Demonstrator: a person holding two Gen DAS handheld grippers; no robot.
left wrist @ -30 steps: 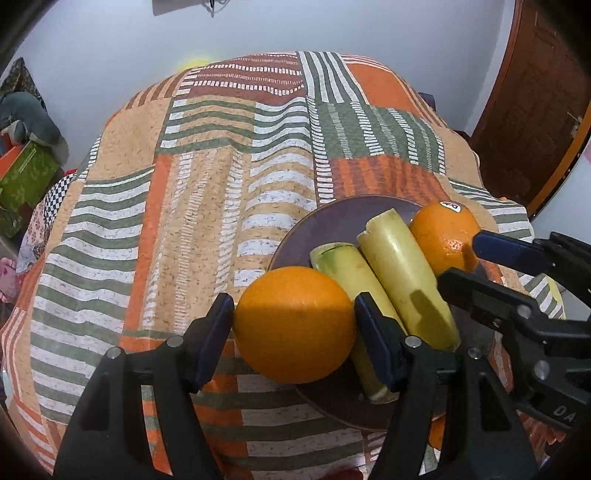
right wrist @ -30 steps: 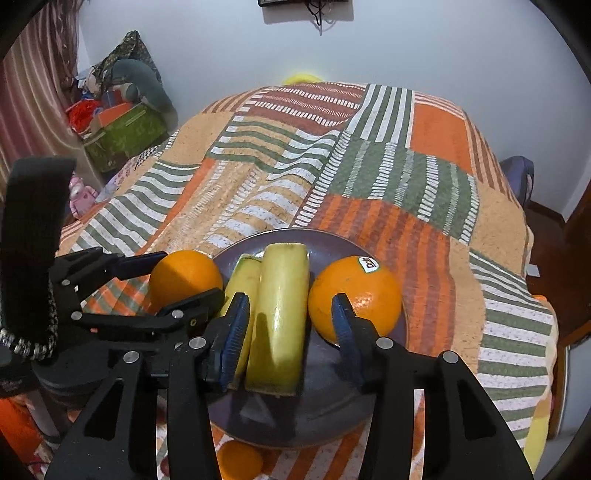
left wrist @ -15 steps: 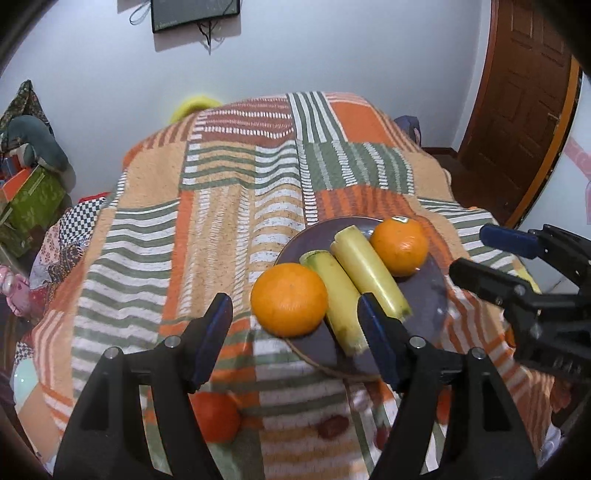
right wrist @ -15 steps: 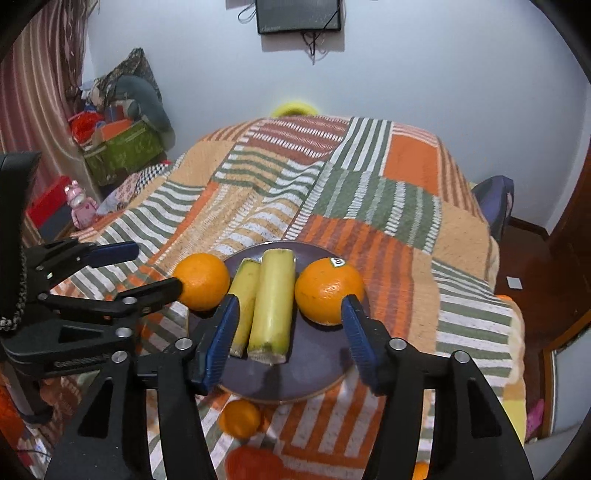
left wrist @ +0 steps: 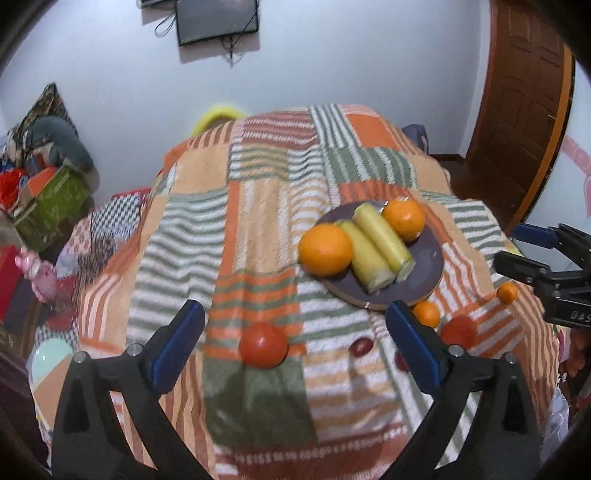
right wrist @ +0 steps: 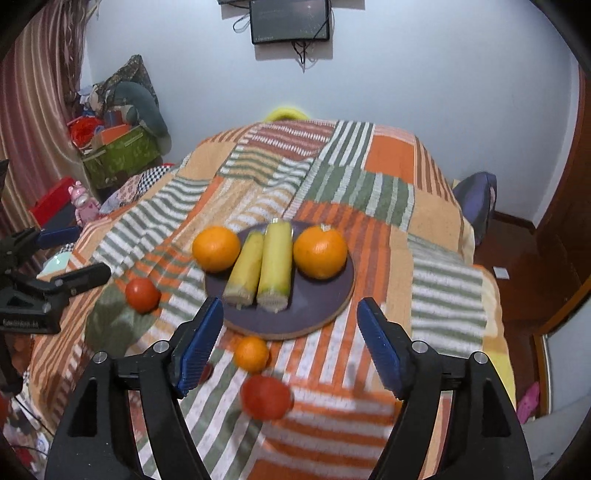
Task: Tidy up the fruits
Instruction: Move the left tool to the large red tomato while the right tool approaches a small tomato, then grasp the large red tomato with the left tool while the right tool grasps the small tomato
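Two large oranges (right wrist: 216, 248) flanked two pale yellow corn pieces (right wrist: 274, 264) on the purple plate (right wrist: 332, 299). Two tomatoes (right wrist: 142, 294) and small oranges (right wrist: 251, 353) lay on the striped blanket (right wrist: 436, 288). Left tongs (left wrist: 295, 341) and right tongs (right wrist: 290, 345) hung spread, empty.

Home bedroom: patchwork bedspread (right wrist: 369, 184), wall-mounted screen (right wrist: 290, 20), wooden door (left wrist: 517, 110).

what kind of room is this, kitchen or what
Probably a bedroom, not a kitchen: a patchwork striped blanket covers what looks like a bed, a dark wall-mounted screen hangs above it, and clutter with a pink toy sits alongside.
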